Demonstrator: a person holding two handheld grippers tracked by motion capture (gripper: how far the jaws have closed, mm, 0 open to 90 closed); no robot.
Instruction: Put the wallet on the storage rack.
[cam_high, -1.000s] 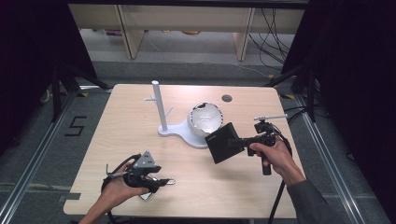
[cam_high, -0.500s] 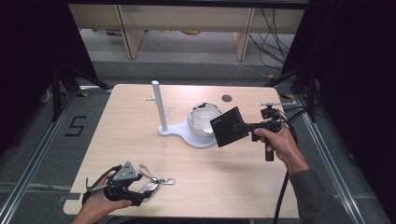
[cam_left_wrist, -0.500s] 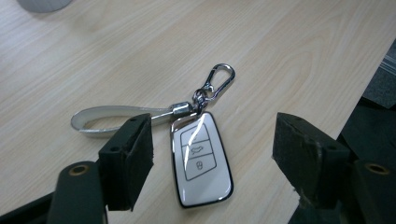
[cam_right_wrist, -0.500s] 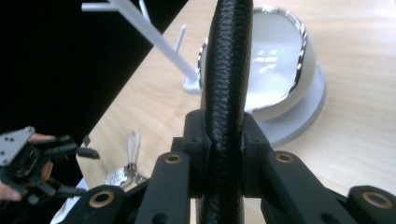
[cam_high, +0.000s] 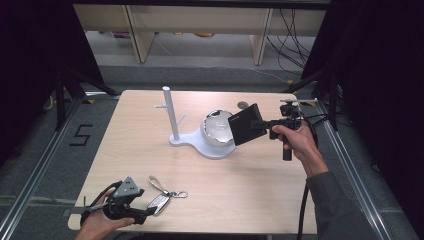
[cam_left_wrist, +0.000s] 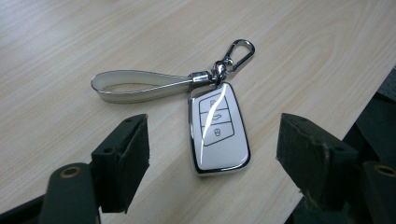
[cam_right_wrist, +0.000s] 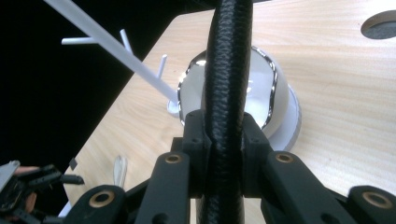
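A white key fob (cam_left_wrist: 218, 128) with a cream strap (cam_left_wrist: 140, 86) and a metal clip lies flat on the wooden table, near its front edge. My left gripper (cam_left_wrist: 215, 158) is open, one jaw on each side of the fob's near end without touching it. In the high view the key fob (cam_high: 159, 202) lies just right of the left gripper (cam_high: 142, 212). My right gripper (cam_high: 262, 123) is shut on a flat black wallet (cam_high: 247, 124), held in the air beside the silver bowl (cam_high: 217, 127). Seen edge-on, the wallet (cam_right_wrist: 229, 70) stands between the jaws of the right gripper (cam_right_wrist: 224, 135).
A white stand (cam_high: 200, 145) with a tall post (cam_high: 170, 115) and short pegs carries the silver bowl. A round hole (cam_high: 243, 105) lies in the table behind the bowl. Table edges (cam_high: 200, 231) run close to the left gripper.
My right gripper has carried the wallet up and away to the right, past the bowl. My left gripper has drawn back toward the near left corner, with the key fob lying ahead of it.
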